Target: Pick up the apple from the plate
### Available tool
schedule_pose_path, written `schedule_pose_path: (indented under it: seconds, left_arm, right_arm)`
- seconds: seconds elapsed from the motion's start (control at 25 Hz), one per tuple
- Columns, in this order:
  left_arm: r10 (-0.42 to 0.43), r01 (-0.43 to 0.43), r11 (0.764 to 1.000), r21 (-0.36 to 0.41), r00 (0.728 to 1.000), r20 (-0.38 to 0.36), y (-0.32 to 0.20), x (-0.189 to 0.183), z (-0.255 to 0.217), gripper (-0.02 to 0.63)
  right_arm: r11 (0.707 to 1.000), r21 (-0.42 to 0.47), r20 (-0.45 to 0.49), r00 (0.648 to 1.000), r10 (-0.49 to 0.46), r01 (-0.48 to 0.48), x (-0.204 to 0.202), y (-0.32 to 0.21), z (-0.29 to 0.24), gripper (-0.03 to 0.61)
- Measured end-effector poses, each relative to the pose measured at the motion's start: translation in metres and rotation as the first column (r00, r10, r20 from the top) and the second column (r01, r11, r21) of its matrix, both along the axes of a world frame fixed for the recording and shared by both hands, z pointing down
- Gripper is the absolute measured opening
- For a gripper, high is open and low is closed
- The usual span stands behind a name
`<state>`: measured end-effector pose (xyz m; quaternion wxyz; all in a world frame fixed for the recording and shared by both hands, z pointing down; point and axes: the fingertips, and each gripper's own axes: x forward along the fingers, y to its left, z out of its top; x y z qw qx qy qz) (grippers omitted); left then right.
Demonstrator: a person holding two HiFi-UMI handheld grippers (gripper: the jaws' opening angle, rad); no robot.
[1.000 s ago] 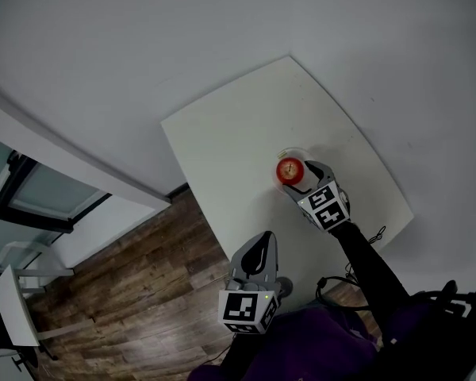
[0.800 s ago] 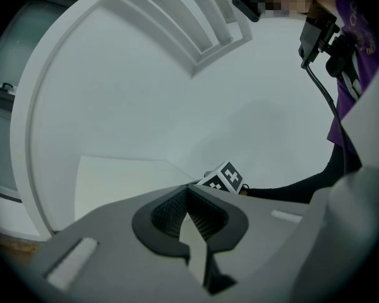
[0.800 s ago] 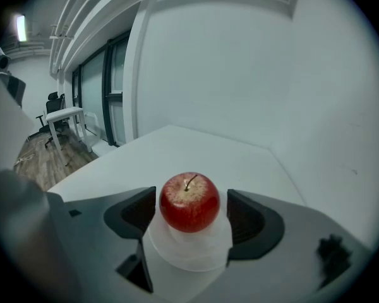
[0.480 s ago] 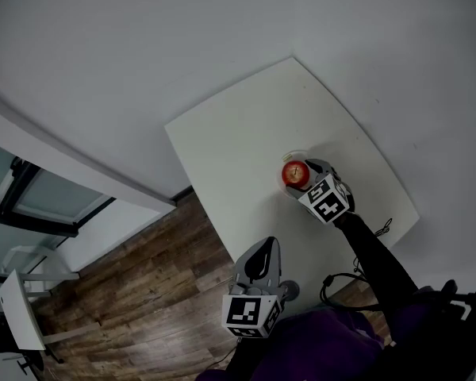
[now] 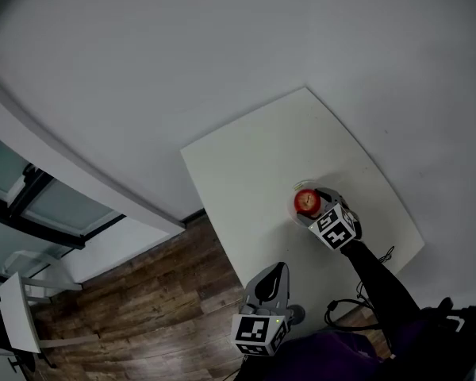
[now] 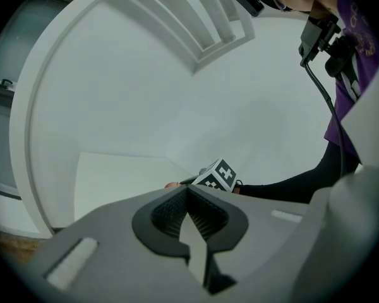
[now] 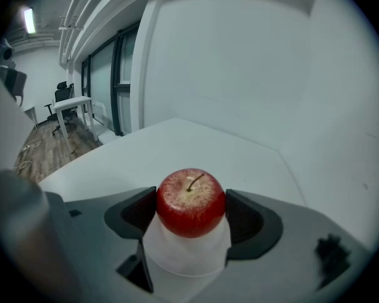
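Observation:
A red apple [image 5: 305,201] sits over a small white plate [image 5: 300,187] near the right side of the white table [image 5: 246,173]. My right gripper [image 5: 311,204] reaches in from the near side and is shut on the apple, one pad on each flank. In the right gripper view the apple [image 7: 189,201] fills the gap between the dark pads [image 7: 138,212], with the plate [image 7: 186,254] showing white right beneath it. I cannot tell whether apple and plate still touch. My left gripper [image 5: 275,271] hangs shut off the table's near edge, holding nothing; its pads [image 6: 205,218] meet.
A thin black cable [image 5: 377,235] lies at the table's near right edge. Wooden floor [image 5: 143,292] and a glass partition [image 5: 32,205] lie to the left. A desk and chairs [image 7: 66,106] stand far off. The white wall runs close behind the table.
The head view has shifted, so the table sits lower and further right. The right gripper has pushed further around the apple and its jaws have come in against it. The left gripper stays shut.

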<state>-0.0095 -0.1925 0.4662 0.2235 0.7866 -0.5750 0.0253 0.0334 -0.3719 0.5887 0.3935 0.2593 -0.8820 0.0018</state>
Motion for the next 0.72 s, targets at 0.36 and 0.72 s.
schedule_pose_path:
  seconds: [0.36,0.72]
  left_arm:
    - [0.007,-0.007,1.0,0.014,1.0,-0.004,0.001,-0.002,-0.005,0.006]
    - [0.031,-0.032,0.999,0.038,0.999,0.013,0.001,0.006,-0.014,0.006]
  right_arm:
    - [0.998,0.05,0.052,0.998,0.026,-0.028,0.003,0.001,-0.022,0.341]
    - [0.995,0.066,0.187,0.98,0.065,-0.079,0.014,0.027,-0.052,0.341]
